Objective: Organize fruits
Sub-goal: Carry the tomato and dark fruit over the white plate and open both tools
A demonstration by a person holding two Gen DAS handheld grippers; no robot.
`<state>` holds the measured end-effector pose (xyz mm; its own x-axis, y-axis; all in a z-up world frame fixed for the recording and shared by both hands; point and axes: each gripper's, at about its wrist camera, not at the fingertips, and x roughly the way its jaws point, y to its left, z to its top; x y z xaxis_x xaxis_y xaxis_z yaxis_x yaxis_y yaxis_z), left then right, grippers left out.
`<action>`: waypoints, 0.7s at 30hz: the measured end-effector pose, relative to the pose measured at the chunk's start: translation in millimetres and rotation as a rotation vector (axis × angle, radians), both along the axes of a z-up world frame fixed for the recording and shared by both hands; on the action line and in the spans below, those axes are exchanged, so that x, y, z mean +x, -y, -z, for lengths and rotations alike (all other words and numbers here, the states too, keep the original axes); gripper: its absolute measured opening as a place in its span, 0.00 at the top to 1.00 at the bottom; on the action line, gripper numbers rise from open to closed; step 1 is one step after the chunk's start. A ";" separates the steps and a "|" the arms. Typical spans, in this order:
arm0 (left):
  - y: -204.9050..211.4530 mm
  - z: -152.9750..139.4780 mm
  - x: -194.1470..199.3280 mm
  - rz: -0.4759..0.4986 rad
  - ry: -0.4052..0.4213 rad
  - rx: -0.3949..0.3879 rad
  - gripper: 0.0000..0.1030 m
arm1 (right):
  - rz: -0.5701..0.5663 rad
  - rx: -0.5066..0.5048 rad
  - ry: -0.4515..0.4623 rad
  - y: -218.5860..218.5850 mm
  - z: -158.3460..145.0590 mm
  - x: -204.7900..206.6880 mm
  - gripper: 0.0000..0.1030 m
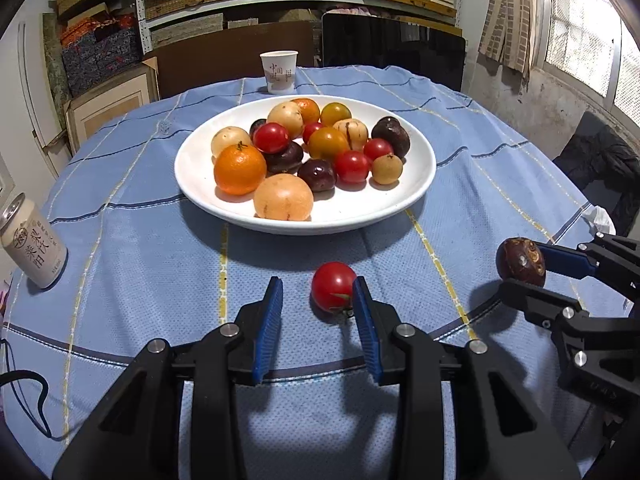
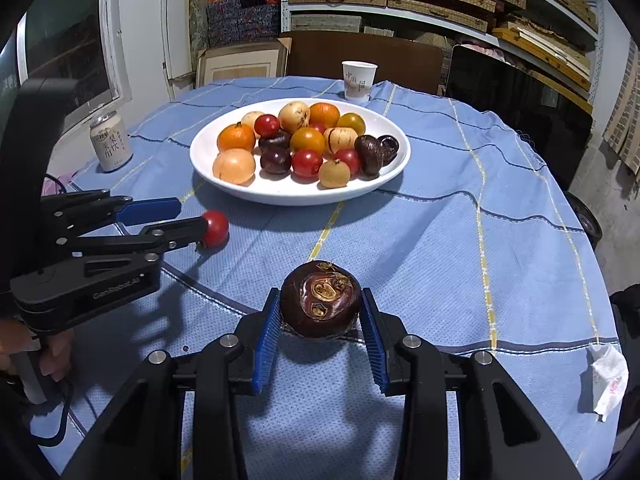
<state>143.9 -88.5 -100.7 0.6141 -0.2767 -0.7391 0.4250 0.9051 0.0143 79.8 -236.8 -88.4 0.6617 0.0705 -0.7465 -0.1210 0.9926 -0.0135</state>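
A red cherry tomato (image 1: 333, 291) lies on the blue tablecloth, just in front of the white plate (image 1: 418, 168) piled with several tomatoes, oranges, pale round fruits and dark ones. My left gripper (image 1: 317, 284) is open with its jaws a narrow gap apart. Only its right fingertip (image 1: 360, 300) touches the tomato, and nothing sits between the pads. In the right wrist view the left gripper (image 2: 191, 216) shows the same tomato (image 2: 216, 229) at one fingertip. My right gripper (image 2: 319, 300) is shut on a dark brown water chestnut (image 2: 320, 300), held just above the cloth.
A drink can (image 1: 32, 240) stands at the table's left edge and a paper cup (image 1: 279, 70) behind the plate. A crumpled tissue (image 2: 608, 376) lies at the right edge. A black cable (image 1: 28, 396) trails at lower left. Chairs and shelves stand beyond the table.
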 end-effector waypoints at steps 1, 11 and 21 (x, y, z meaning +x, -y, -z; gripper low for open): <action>-3.3 -4.3 -1.6 -0.005 0.009 -0.007 0.65 | 0.000 0.004 0.005 0.6 -1.8 -0.1 0.62; -17.6 -55.8 26.7 -0.012 0.075 -0.076 0.66 | -0.025 0.027 0.085 10.9 -44.3 28.1 0.62; -7.6 -37.0 34.5 0.027 0.004 -0.044 0.58 | -0.030 0.027 0.114 19.4 -59.6 63.9 0.62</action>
